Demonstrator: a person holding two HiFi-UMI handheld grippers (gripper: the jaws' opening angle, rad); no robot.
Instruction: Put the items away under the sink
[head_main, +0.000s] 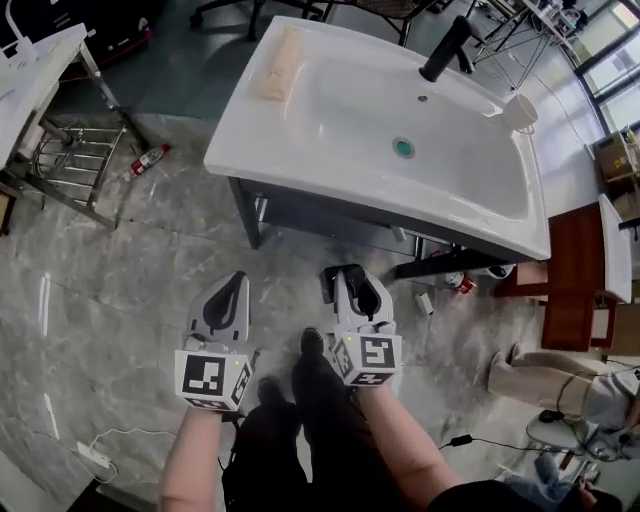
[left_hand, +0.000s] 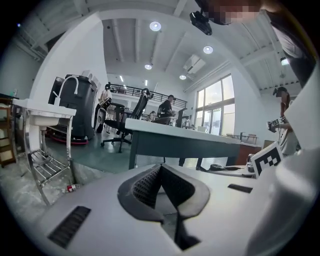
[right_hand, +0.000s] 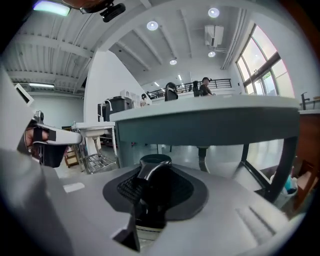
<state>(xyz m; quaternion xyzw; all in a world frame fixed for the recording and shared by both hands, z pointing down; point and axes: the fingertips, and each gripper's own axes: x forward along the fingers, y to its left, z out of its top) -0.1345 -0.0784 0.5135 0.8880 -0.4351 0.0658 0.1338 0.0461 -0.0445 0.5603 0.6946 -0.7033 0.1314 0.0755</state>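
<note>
Right gripper (head_main: 352, 282) clamps a black bottle (right_hand: 151, 186) before the sink (head_main: 340, 188); left gripper (head_main: 231, 288) is closed and empty. Risk: the bottle may strike the sink's front edge and slip.

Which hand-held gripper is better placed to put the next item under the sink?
Right. The right hand-held gripper is shut on a dark bottle and sits nearer the open space below the sink. The left hand-held gripper is shut with nothing between its jaws.

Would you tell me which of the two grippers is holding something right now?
The right gripper: its jaws clamp a black item, while the left gripper has its jaws closed together on nothing.
</note>
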